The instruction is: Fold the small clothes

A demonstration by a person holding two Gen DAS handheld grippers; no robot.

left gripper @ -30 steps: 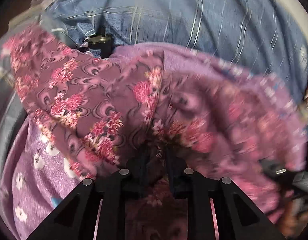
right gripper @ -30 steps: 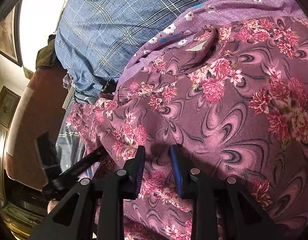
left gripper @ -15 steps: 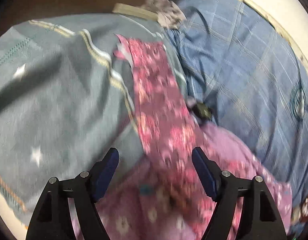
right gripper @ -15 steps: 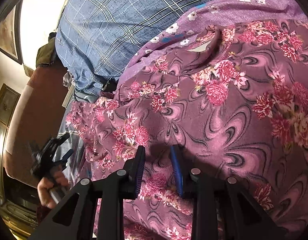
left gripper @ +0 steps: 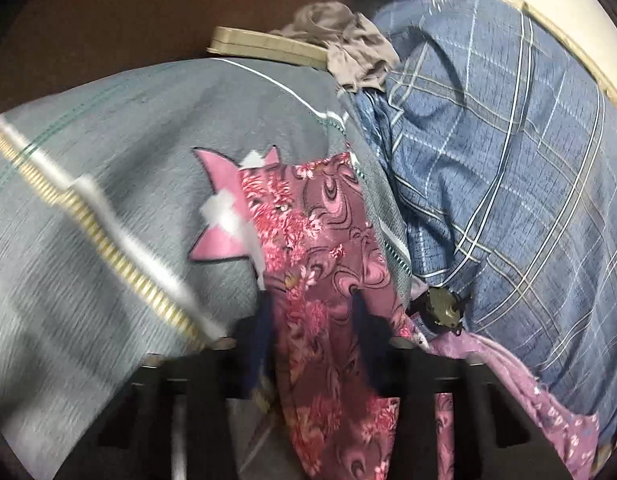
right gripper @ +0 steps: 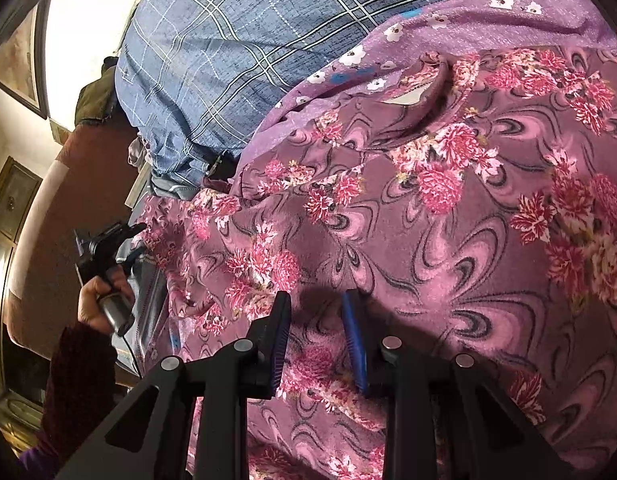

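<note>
Blue checked bedding (left gripper: 508, 168) heaped right, grey blanket (left gripper: 108, 208) left, flat and passable

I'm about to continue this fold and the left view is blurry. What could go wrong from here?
1. The left gripper has just closed on only a narrow strip of the floral garment; that strip might slip free when pulled.
2. The lilac flowered cloth lies directly under the garment, so the right gripper, shut on a fold, may drag both.
3. A small dark metal object sits beside the strip and could snag it.
</note>
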